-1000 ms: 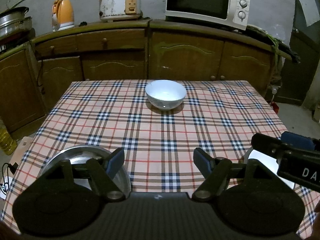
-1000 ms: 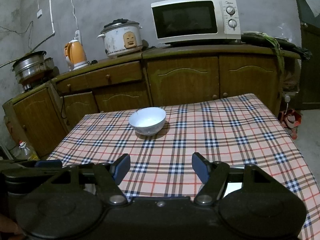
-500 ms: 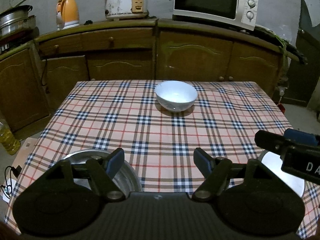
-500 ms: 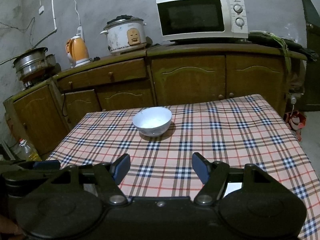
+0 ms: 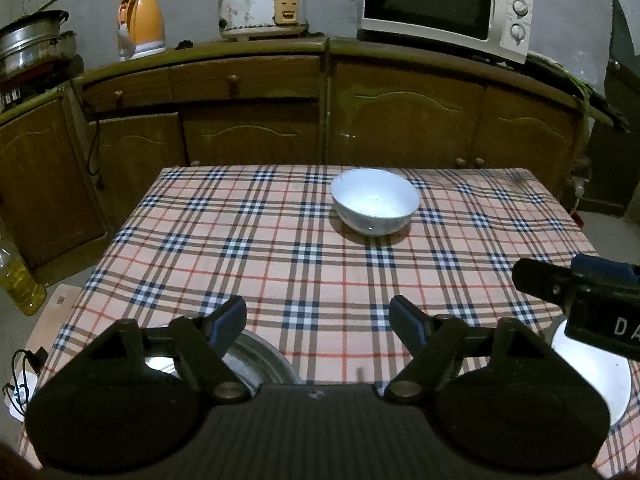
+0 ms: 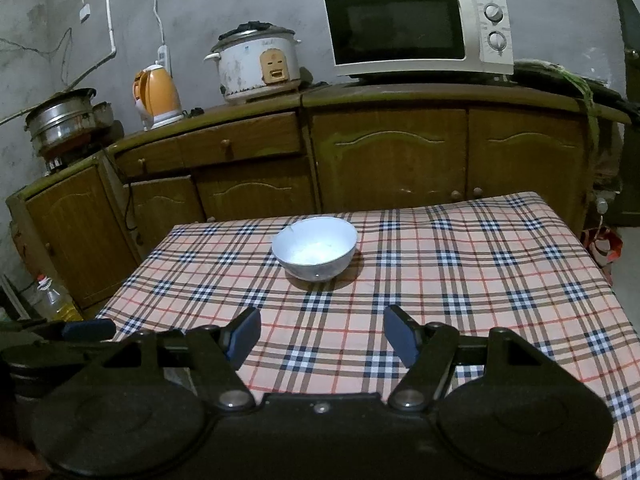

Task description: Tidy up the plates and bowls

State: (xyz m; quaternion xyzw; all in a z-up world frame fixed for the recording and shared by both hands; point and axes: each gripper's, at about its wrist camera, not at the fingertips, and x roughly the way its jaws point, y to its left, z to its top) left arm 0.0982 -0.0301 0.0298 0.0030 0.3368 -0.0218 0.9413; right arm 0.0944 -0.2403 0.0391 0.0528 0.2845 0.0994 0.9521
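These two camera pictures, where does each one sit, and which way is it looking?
Left wrist view: rides on the left tool, facing forward across the checked table to the white bowl; the right tool juts in at right.
Right wrist view: rides on the right tool, facing the same bowl; the left tool shows at left.
Both share the bowl, table, microwave and cabinets.
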